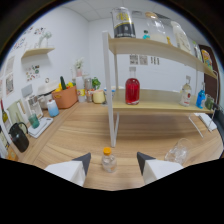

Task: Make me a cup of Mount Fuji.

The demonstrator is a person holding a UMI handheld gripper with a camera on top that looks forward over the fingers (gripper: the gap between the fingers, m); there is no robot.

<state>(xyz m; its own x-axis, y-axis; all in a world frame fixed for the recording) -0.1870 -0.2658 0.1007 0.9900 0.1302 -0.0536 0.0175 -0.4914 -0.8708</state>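
Note:
My gripper (113,163) is open above a wooden counter (150,132). A small clear bottle with an orange cap (108,160) stands on the counter between the two fingertips, with a gap on each side. To the right of the right finger a clear glass cup (177,150) sits on the counter. Beyond the fingers a two-tier wooden shelf on white legs (150,106) holds a bottle of red liquid (132,90) on its lower board, with a clear bottle (186,94) and a blue bottle (201,97) further right.
The top shelf board carries a dark container with a yellow label (122,24) and clear glassware (159,29). Left of the shelf lie an orange basket (65,96), a yellow cup (98,96), a blue-topped jar (53,107), a black kettle (18,136) and a white tray (37,127).

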